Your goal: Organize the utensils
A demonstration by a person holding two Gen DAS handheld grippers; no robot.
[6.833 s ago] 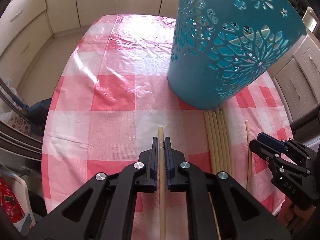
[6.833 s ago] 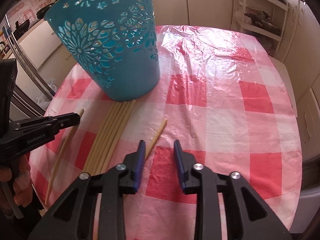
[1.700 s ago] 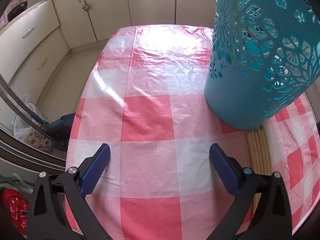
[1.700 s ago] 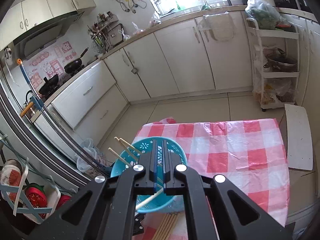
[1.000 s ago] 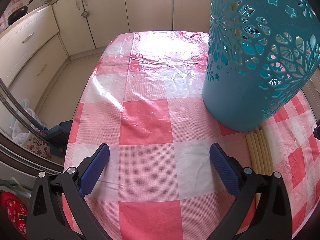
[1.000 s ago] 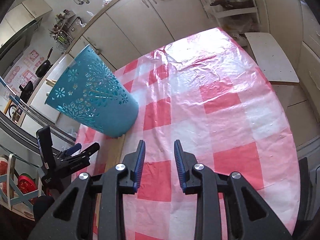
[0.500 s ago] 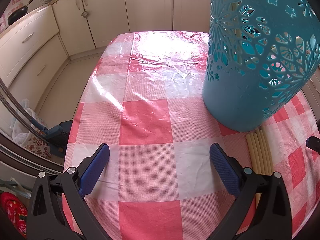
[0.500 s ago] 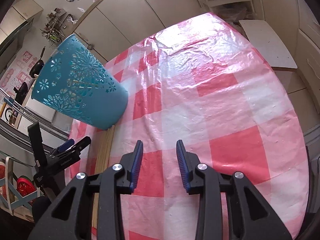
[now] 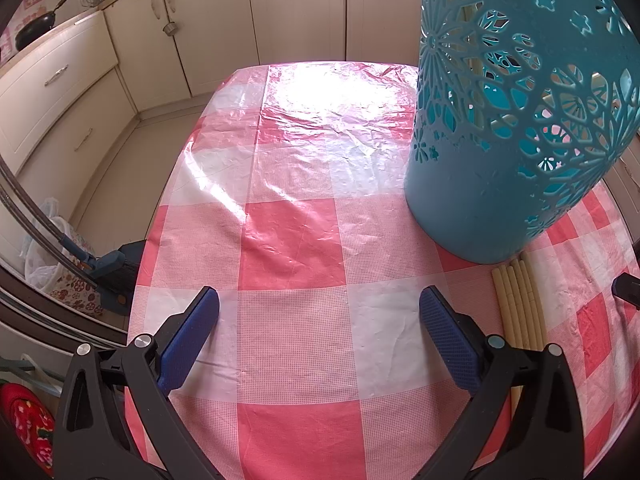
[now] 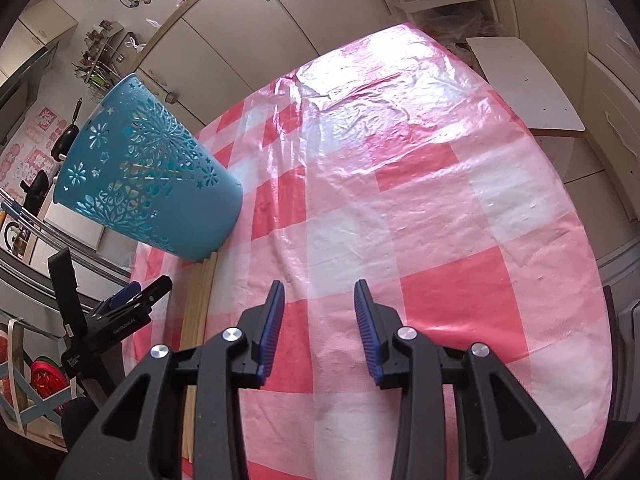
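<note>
A teal cut-out basket (image 9: 508, 120) stands on the red-checked table; it also shows in the right wrist view (image 10: 148, 184), with chopsticks visible through its holes. Several pale chopsticks (image 9: 518, 304) lie side by side on the cloth just in front of the basket; in the right wrist view they (image 10: 198, 300) run toward me. My left gripper (image 9: 318, 320) is wide open and empty, left of the chopsticks. It shows as a black tool in the right wrist view (image 10: 120, 316). My right gripper (image 10: 319, 316) is open and empty above the cloth, right of the chopsticks.
The table with its glossy checked cloth (image 10: 420, 184) is oval, with edges dropping to the floor on all sides. Cream kitchen cabinets (image 9: 192, 40) stand behind. A white board (image 10: 524, 84) sits beyond the table's far right edge. A metal rack (image 9: 28, 216) stands left.
My right gripper let its chopstick go into the basket, opened, and came down low over the cloth, still drifting closer. My left gripper stays wide open and almost still.
</note>
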